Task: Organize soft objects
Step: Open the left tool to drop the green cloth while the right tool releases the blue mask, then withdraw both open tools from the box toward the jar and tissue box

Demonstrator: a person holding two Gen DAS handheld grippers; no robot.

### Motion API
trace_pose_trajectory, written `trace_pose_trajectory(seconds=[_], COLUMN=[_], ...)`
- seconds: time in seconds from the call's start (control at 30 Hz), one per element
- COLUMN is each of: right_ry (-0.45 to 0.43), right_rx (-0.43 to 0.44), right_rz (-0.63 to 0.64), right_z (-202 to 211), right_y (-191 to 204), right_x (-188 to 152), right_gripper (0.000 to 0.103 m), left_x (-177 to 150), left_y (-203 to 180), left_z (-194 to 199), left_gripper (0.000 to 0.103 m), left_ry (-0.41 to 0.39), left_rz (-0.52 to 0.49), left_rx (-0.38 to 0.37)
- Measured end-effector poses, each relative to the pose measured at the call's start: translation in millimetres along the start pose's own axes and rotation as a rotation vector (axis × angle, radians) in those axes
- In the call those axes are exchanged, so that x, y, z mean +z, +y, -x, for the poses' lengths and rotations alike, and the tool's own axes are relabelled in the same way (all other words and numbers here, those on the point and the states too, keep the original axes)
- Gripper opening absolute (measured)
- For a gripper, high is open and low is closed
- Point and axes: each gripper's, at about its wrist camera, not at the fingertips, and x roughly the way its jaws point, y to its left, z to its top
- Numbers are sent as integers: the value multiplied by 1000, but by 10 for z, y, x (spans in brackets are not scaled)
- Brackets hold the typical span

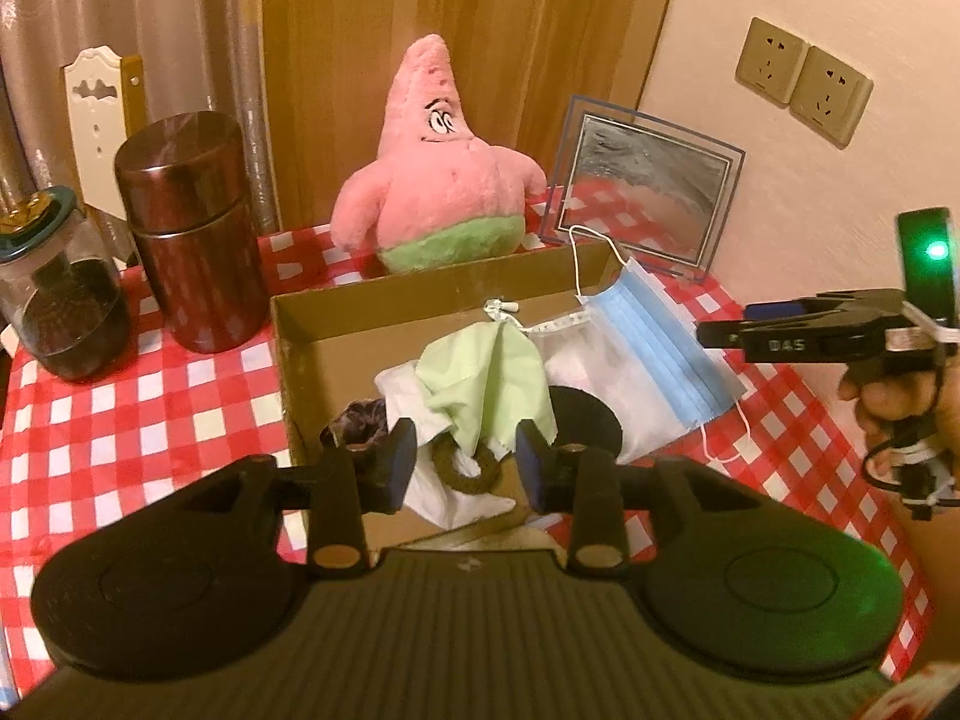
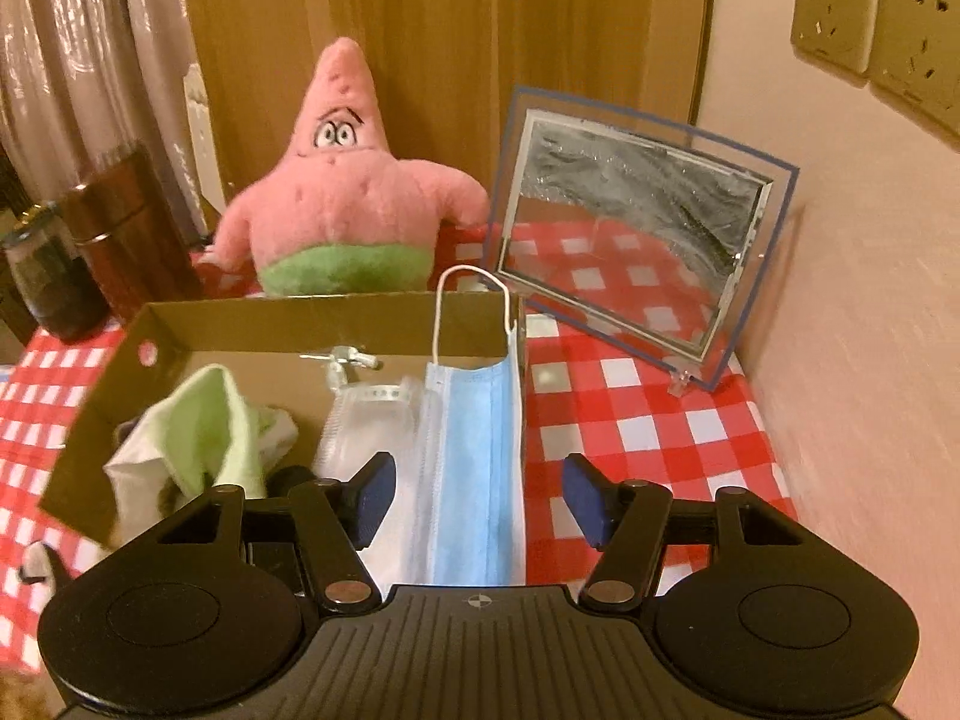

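Note:
A shallow cardboard box (image 1: 336, 312) (image 2: 288, 315) on the checked tablecloth holds a light green cloth (image 1: 480, 372) (image 2: 204, 420), a white cloth (image 1: 432, 480), a white mesh bag (image 1: 594, 360) (image 2: 366, 426), a brown ring (image 1: 465, 468), a dark scrunchie (image 1: 354, 420) and a black disc (image 1: 585, 414). A blue face mask (image 1: 660, 348) (image 2: 474, 468) drapes over the box's right wall. A pink star plush (image 1: 438, 162) (image 2: 336, 192) stands behind the box. My left gripper (image 1: 465, 465) is open and empty above the box's near end. My right gripper (image 2: 477, 495) is open over the mask; it shows at the right in the left wrist view (image 1: 798, 339).
A brown metal canister (image 1: 192, 228) (image 2: 126, 228) and a glass jar (image 1: 60, 300) (image 2: 48, 276) stand left of the box. A clear picture frame (image 1: 642, 192) (image 2: 636, 240) leans at the back right. The wall with sockets (image 1: 804, 84) runs along the right.

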Motion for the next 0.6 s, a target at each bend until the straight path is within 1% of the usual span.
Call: trace_pose_trajectory(seconds=[0.1, 0.2, 0.27, 0.4, 0.6], right_ry=[2, -2, -1, 12, 26], right_rx=[12, 34, 47, 80, 126], right_rz=[3, 14, 10, 5, 13], right_z=[191, 435, 600, 927, 1423], right_y=[63, 141, 188, 291, 487], right_x=[-33, -87, -126, -243, -473], right_gripper=[61, 62, 62, 62, 64], left_x=[-40, -88, -130, -230, -420], left_y=[-25, -60, -88, -145, -303], left_z=[103, 233, 334, 574, 947], left_gripper=[40, 48, 57, 62, 75], left_ry=[1, -4, -7, -23, -41], left_rz=[9, 14, 20, 51, 64], left_rx=[5, 9, 13, 11, 16])
